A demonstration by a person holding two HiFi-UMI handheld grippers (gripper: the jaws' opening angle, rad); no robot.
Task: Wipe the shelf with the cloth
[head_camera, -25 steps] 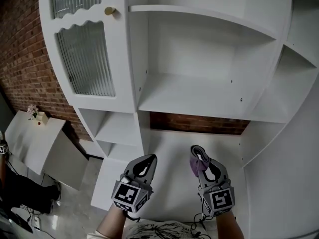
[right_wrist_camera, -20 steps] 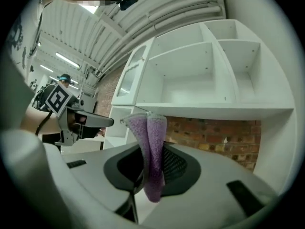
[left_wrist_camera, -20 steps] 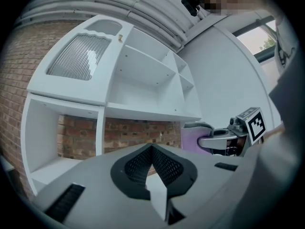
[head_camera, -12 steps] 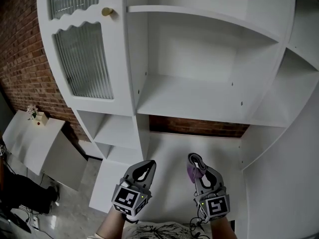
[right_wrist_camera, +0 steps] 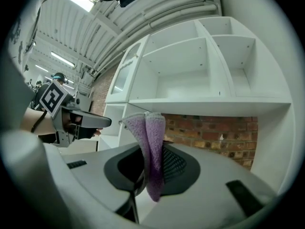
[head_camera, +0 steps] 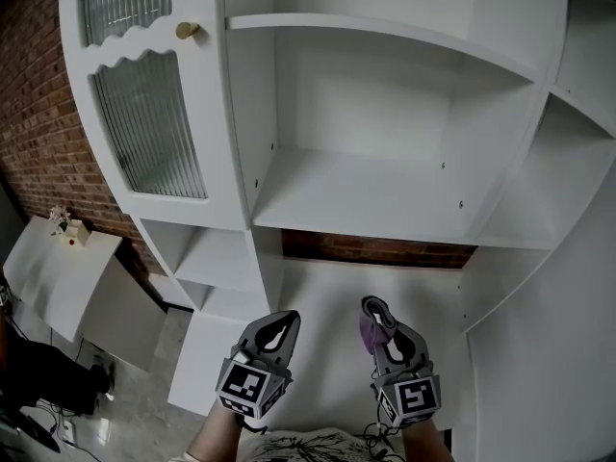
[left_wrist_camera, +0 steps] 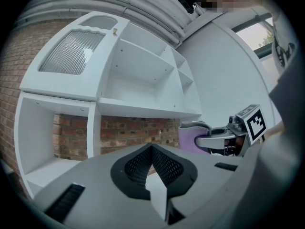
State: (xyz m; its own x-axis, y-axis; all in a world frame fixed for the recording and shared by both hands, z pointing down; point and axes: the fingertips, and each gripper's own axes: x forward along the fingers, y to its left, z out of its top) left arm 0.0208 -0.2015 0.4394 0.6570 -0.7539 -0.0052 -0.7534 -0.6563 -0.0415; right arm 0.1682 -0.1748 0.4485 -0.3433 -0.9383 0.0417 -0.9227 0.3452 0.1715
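A white shelf unit fills the head view; its wide middle shelf (head_camera: 366, 195) lies above and ahead of both grippers. My right gripper (head_camera: 375, 311) is shut on a folded purple cloth (head_camera: 371, 327), which also stands upright between the jaws in the right gripper view as the cloth (right_wrist_camera: 151, 147). My left gripper (head_camera: 285, 318) is shut with nothing in it, held level beside the right one. Both hover low over the white bottom surface (head_camera: 327, 306), short of the shelf. From the left gripper view the cloth (left_wrist_camera: 193, 136) shows at the right.
A cabinet door with ribbed glass (head_camera: 149, 128) and a brass knob (head_camera: 187, 30) stands at the left. A brick wall (head_camera: 375, 250) shows behind the lower opening. Smaller side compartments (head_camera: 553, 176) sit at the right, and a white panel (head_camera: 53, 263) leans at lower left.
Both grippers have drawn slightly back and down in the picture while the head view shifted right, so the shelf unit sits further left. The cloth stays clamped.
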